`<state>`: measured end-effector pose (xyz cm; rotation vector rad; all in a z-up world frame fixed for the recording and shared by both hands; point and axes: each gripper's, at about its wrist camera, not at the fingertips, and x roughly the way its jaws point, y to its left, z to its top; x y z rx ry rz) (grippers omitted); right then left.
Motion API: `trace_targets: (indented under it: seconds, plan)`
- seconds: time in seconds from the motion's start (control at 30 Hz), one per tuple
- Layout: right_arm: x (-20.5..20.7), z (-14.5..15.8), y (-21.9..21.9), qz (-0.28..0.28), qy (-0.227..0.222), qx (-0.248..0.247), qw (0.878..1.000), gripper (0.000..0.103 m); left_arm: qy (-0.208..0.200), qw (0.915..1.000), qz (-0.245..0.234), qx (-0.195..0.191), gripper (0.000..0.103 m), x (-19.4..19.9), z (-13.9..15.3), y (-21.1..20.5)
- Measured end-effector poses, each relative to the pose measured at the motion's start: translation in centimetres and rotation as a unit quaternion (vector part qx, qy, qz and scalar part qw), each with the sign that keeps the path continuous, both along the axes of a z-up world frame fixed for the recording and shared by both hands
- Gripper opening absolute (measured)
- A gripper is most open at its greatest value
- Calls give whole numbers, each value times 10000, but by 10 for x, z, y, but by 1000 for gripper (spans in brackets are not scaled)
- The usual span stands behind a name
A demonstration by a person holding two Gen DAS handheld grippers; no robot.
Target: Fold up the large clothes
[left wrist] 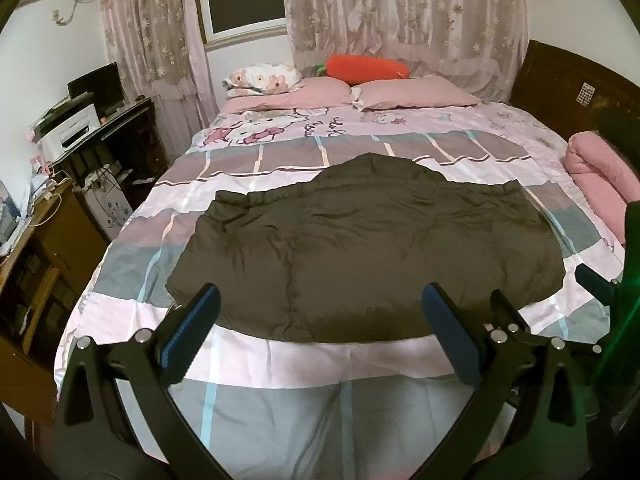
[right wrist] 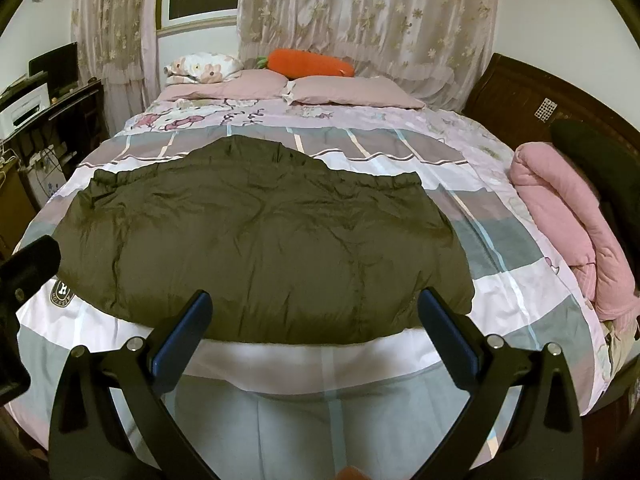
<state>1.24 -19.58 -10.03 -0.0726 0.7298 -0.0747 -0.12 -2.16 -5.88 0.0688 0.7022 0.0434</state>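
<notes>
A large dark olive padded jacket (left wrist: 360, 240) lies spread flat across the middle of the bed, hood toward the pillows; it also shows in the right wrist view (right wrist: 260, 248). My left gripper (left wrist: 320, 304) is open and empty, held above the jacket's near hem, toward its left half. My right gripper (right wrist: 314, 312) is open and empty, above the near hem toward the jacket's right half. The right gripper's blue-tipped finger shows at the right edge of the left wrist view (left wrist: 596, 280). The left gripper shows at the left edge of the right wrist view (right wrist: 24, 280).
The bed (left wrist: 280, 400) has a pink and grey checked cover. Pink pillows (left wrist: 416, 94) and an orange carrot cushion (left wrist: 368, 68) lie at its head. A rolled pink quilt (right wrist: 568, 220) lies along the right side. A desk with a printer (left wrist: 72, 128) stands left.
</notes>
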Motion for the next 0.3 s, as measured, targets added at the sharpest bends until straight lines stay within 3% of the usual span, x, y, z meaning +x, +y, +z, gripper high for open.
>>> trace_targets:
  seconds: [0.3]
  plan:
    - [1,-3,2,48,54,-29,10000,102,210,9997,-58,-111,101,5,-1,1]
